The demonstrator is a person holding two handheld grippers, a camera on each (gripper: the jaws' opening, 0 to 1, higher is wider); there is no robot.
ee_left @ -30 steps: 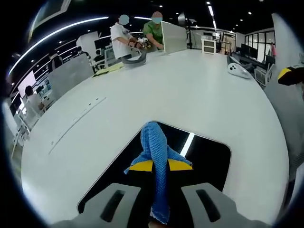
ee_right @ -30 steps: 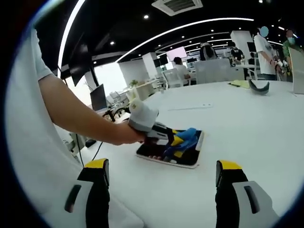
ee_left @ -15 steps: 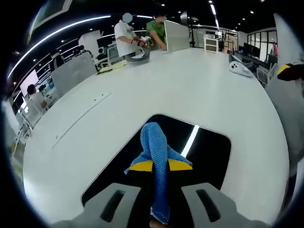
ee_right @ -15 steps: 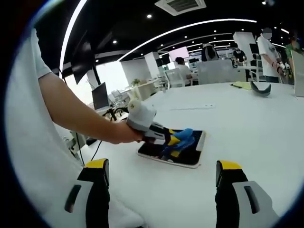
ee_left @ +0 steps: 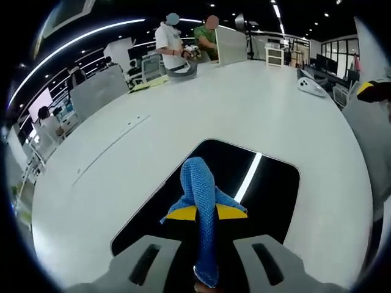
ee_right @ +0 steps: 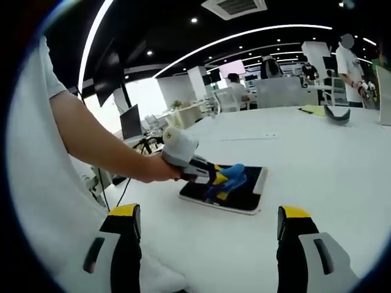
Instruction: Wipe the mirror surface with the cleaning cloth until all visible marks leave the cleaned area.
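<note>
The white tabletop [ee_left: 256, 116] is carrying the dark mirror [ee_left: 269, 201], which is lying flat just ahead of the left gripper [ee_left: 206, 213]. That gripper's fingers are clamping the blue cleaning cloth [ee_left: 200, 189], pressing it onto the mirror's near part. The right gripper [ee_right: 208, 223] is hovering well apart, fingers [ee_right: 125, 235] spread wide, holding nothing.

Table [ee_left: 256, 116] bare around mirror [ee_left: 269, 201]; far clutter well apart.
</note>
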